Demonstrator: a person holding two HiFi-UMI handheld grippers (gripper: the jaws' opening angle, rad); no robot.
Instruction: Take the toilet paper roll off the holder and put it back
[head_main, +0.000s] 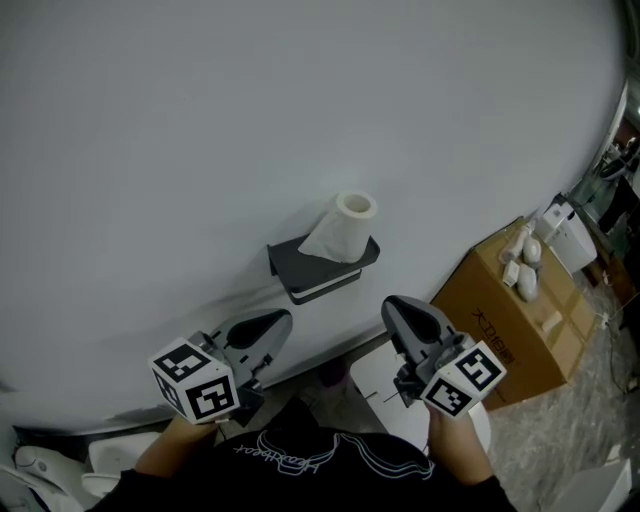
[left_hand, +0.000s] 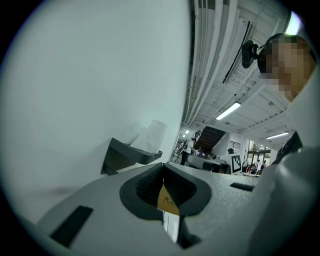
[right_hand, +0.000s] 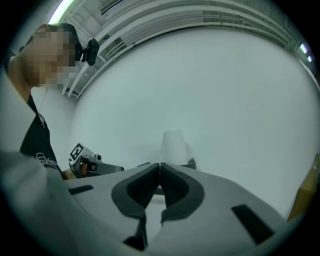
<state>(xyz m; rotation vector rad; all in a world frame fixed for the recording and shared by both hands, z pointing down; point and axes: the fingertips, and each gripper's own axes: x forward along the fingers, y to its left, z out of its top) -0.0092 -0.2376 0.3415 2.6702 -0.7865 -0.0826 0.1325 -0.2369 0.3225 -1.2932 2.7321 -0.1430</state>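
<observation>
- Toilet paper roll: upright on top of the dark holder on the white wall.
- Left gripper: jaws together, empty, below-left of the holder, apart from it.
- Right gripper: jaws together, empty, below-right of the holder.
- Cardboard box: at right, white items lying on its top.
</observation>
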